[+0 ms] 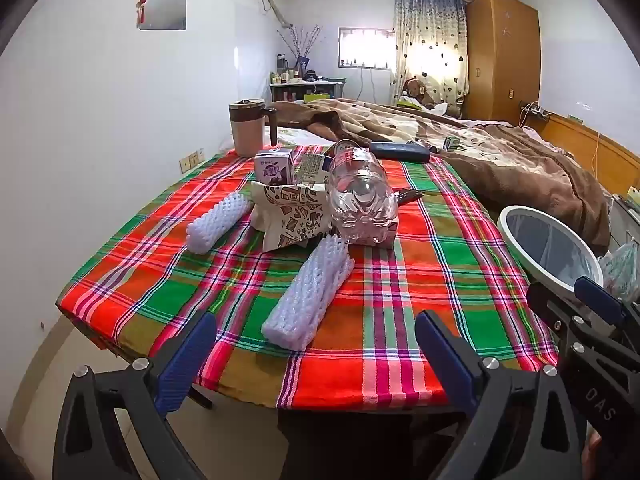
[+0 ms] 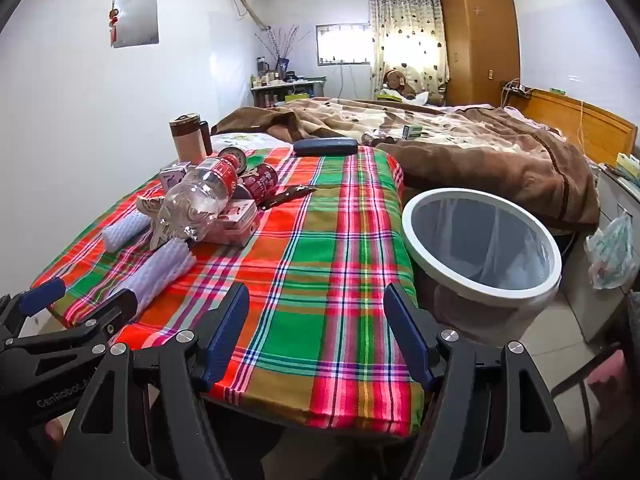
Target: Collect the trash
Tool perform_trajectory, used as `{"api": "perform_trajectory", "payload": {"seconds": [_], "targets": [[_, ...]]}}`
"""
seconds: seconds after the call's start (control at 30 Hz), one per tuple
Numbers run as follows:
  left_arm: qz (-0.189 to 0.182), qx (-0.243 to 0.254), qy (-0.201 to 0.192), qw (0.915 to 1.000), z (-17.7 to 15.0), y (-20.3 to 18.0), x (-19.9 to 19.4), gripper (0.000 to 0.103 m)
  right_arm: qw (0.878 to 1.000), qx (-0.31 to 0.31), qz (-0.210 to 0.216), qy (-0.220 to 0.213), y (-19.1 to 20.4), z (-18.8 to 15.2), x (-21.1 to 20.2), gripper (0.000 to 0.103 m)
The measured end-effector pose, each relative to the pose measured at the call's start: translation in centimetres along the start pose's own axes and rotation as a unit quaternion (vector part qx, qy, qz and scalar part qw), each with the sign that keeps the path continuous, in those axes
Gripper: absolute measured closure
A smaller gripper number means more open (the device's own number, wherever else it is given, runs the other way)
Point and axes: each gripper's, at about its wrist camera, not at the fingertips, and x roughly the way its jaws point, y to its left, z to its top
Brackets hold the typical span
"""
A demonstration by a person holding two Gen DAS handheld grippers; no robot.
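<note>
A: How do the 2 tools stand?

B: The left gripper (image 1: 316,354) is spread wide with nothing between its blue pads. The right gripper (image 2: 316,334) is released too, also empty, over the near edge of the plaid tablecloth (image 2: 320,240).

A: And the trash?

B: Just ahead of the left gripper lies 1 white foam net sleeve (image 1: 308,294); a second foam sleeve (image 1: 218,222) lies farther ahead to its left. Beyond them sit a patterned paper bag (image 1: 292,220), a clear plastic bottle (image 1: 360,204) on its side, and a milk carton (image 1: 272,166).

A: The bin?

B: The white-rimmed trash bin (image 2: 480,240) stands ahead-right of the right gripper, beside the table.
</note>
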Motion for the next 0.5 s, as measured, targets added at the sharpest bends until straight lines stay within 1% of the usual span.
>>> {"api": "perform_trajectory", "payload": {"seconds": [0.03,0.5], "targets": [[-0.001,-0.002,-0.006,1.0000,-0.02,0.02,-0.03,0.002,1.000,0.002,0.001,-0.002,-0.02,-0.01,-0.01,0.032],[0.003,0.000,-0.005,1.0000,-0.13,-0.11,-0.30,0.002,1.000,-0.001,-0.001,-0.002,0.26,0.32,-0.05,0.032]]}}
